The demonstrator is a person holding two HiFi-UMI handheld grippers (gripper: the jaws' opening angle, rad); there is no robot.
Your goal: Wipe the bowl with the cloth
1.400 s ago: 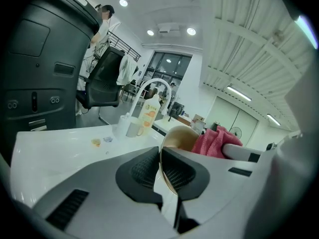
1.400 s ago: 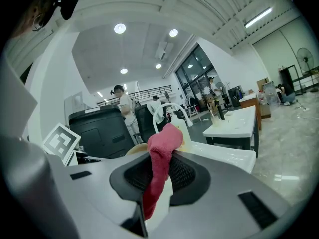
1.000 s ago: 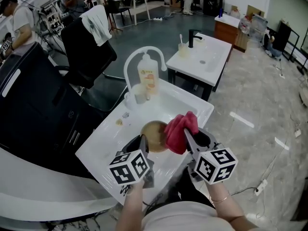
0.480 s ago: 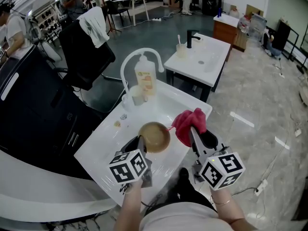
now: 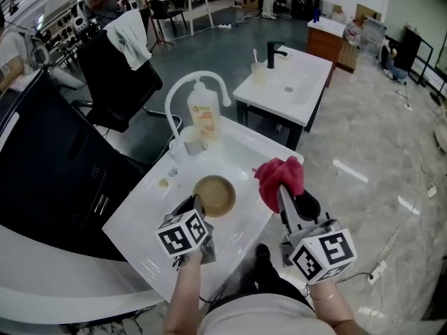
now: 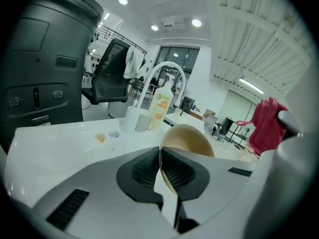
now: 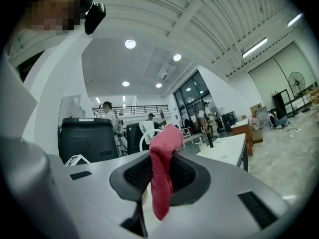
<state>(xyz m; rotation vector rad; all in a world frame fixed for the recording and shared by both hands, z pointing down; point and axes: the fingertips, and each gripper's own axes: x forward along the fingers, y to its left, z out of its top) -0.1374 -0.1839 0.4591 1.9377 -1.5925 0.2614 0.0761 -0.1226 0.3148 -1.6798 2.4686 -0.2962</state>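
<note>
A tan bowl (image 5: 214,195) is tilted over the white sink (image 5: 241,152). My left gripper (image 5: 198,206) is shut on its near rim. In the left gripper view the rim of the bowl (image 6: 188,139) sits pinched between the pads of that gripper (image 6: 160,164). My right gripper (image 5: 283,191) is shut on a red cloth (image 5: 280,177), which is held to the right of the bowl and apart from it. In the right gripper view the cloth (image 7: 162,176) hangs bunched between the pads (image 7: 137,176). The cloth (image 6: 267,126) also shows at the right of the left gripper view.
A white arched faucet (image 5: 194,84), an orange-labelled soap bottle (image 5: 203,118) and a cup (image 5: 188,139) stand at the sink's far end. A second basin (image 5: 293,82) lies beyond. A black bin (image 5: 49,166) stands to the left. People are in the background.
The right gripper has carried the red cloth to the right, off the bowl, leaving a gap. The left gripper has kept its hold on the bowl, which shifted slightly left.
</note>
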